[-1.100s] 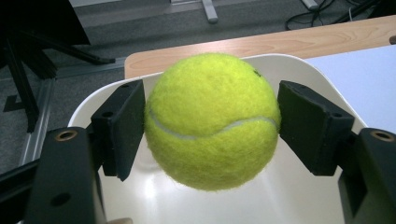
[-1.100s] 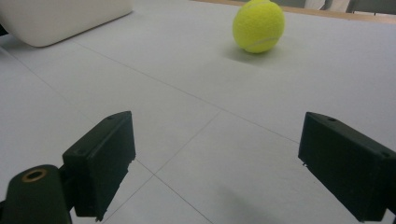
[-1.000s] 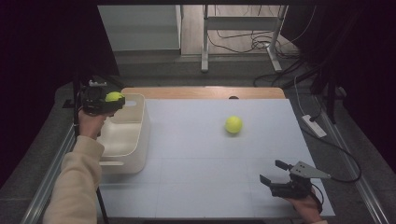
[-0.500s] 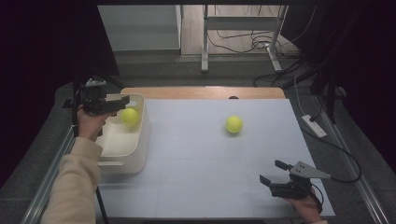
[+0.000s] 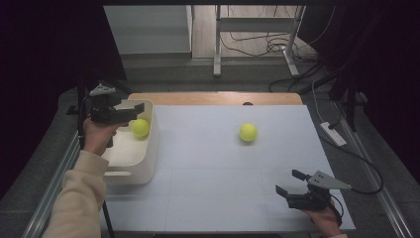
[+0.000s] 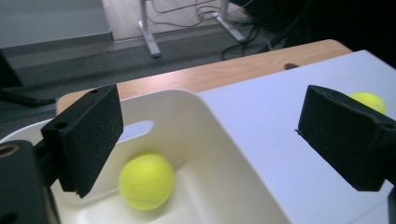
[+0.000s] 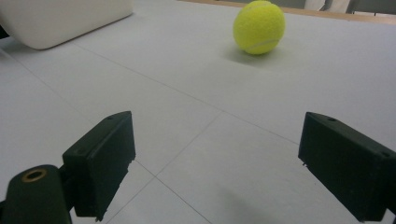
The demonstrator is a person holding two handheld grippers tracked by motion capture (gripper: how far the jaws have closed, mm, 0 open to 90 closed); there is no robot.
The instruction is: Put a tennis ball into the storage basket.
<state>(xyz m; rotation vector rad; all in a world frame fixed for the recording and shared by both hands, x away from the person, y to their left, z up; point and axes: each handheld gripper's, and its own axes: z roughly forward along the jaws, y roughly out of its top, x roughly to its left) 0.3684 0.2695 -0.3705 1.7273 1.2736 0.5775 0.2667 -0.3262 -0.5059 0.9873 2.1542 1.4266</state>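
White bin lies lengthwise away from the person, holding a ball; both grippers' jaws spread.

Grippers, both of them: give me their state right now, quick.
Left gripper: open, empty, above the white bin that holds a tennis ball.
Right gripper: open, empty, low over the table.
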